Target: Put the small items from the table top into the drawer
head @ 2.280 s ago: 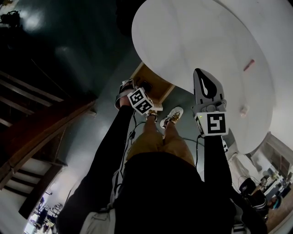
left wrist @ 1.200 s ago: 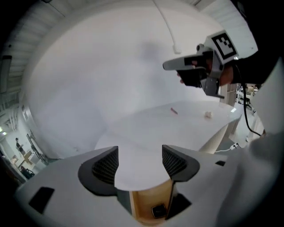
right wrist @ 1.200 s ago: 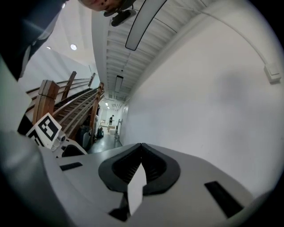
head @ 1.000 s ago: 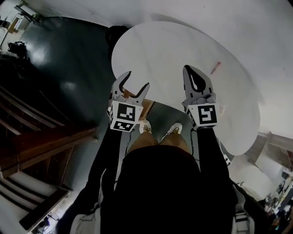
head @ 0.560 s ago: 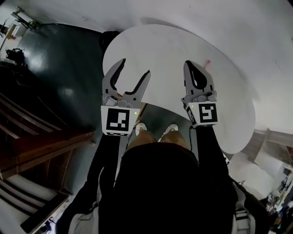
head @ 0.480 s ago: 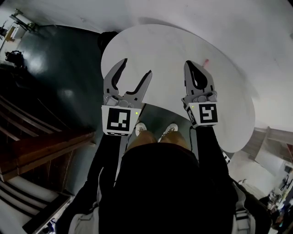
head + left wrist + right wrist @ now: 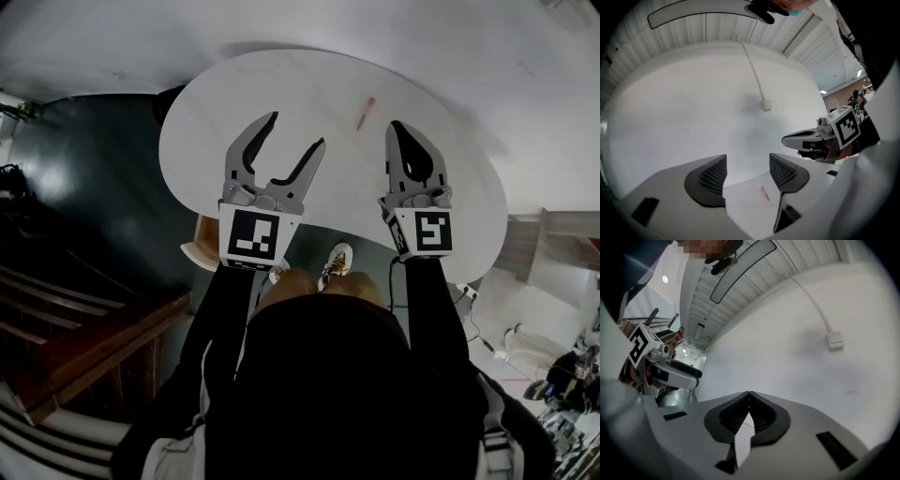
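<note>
A small pink stick-like item (image 7: 365, 112) lies on the round white table (image 7: 272, 80). My left gripper (image 7: 297, 131) hovers over the table's near part, open, its jaws just having closed a little with nothing between them. In the left gripper view the pink item (image 7: 765, 193) lies on the table beyond the open left gripper (image 7: 747, 165). My right gripper (image 7: 402, 127) is shut and empty, to the right of the item; its shut jaws (image 7: 749, 397) point level at the wall. The wooden drawer (image 7: 199, 255) juts out under the table's left edge.
A white wall with a cable and a small box (image 7: 767, 104) stands behind the table. Dark floor and wooden stairs (image 7: 75, 319) lie to the left. The person's shoes (image 7: 336, 259) are under the table's near edge.
Both grippers have moved forward and up over the table, the left one from down by the drawer. The pink item now lies between and just ahead of them.
</note>
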`<state>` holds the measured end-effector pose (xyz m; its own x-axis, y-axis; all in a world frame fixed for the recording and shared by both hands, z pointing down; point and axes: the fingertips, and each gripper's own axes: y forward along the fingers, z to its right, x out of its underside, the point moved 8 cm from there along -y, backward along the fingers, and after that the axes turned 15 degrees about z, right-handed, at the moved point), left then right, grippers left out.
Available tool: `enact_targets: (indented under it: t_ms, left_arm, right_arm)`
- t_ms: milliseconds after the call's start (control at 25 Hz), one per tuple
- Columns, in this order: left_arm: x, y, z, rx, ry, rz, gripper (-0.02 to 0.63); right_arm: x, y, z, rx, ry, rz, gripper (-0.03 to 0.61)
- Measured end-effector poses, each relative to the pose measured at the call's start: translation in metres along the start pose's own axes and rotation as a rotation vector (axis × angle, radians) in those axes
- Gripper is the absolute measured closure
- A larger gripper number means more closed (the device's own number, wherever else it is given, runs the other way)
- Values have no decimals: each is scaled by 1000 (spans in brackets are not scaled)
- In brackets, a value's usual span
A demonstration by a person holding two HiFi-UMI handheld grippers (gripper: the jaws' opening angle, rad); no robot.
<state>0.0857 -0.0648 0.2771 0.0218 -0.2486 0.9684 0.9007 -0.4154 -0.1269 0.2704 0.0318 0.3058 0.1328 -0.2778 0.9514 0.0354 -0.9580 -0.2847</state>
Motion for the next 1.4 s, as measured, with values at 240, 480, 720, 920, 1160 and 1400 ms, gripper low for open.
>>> enact_targets:
  t_ms: [240,480,720,920,1160,1400]
  left_arm:
    - [19,41,28,84,-16,-35,337]
    - [86,101,52,133,-110,-124,377]
    - [169,144,65,168,-138,-304,377]
    - [229,171,83,200,-142,-448,376]
    - [283,199,100,209,-150,-562,374]
    - [309,203,96,181,-174,-634,376]
  right_arm:
    - [3,-22,37,73,-27,-20,552]
    - [15,-47,61,108,-34,-74,552]
    - [17,-75,73,147,-43,-124,552]
    - [31,-98,96,175,-49,-181,552]
    - [50,-119,125,195,-40,-217,551]
    - [52,-122,129,193,-36,-225,552]
